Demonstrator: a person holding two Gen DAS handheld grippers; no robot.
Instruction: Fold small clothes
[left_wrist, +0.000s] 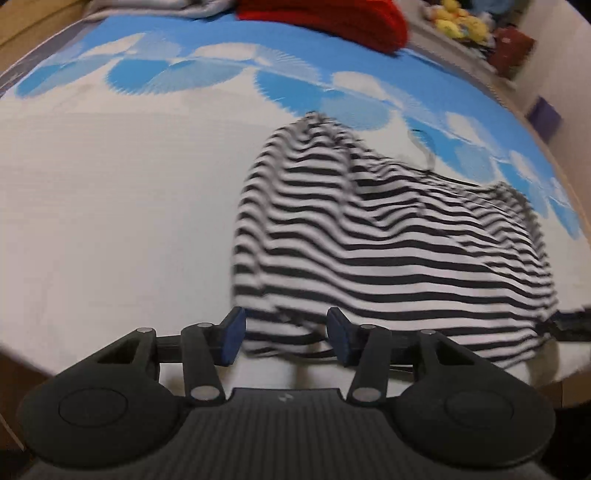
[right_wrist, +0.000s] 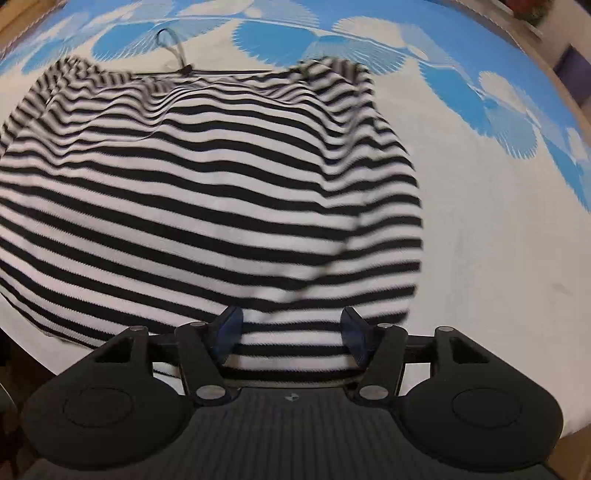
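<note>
A black-and-white striped top (left_wrist: 388, 236) lies rumpled on the bed, still on a thin hanger whose hook (left_wrist: 424, 147) sticks out at its far edge. My left gripper (left_wrist: 286, 338) hovers over the garment's near left corner, jaws apart; striped cloth shows between the blue pads (left_wrist: 232, 338), which do not press on it. In the right wrist view the same top (right_wrist: 207, 184) fills the left and middle, with the hanger hook (right_wrist: 171, 40) at the top. My right gripper (right_wrist: 291, 338) is open above the near hem, nothing pinched.
The bed cover (left_wrist: 110, 206) is white with a blue fan pattern toward the far side. A red knitted item (left_wrist: 332, 18) and grey cloth (left_wrist: 155, 7) lie at the head of the bed. Yellow plush toys (left_wrist: 458, 20) sit on a shelf at the far right.
</note>
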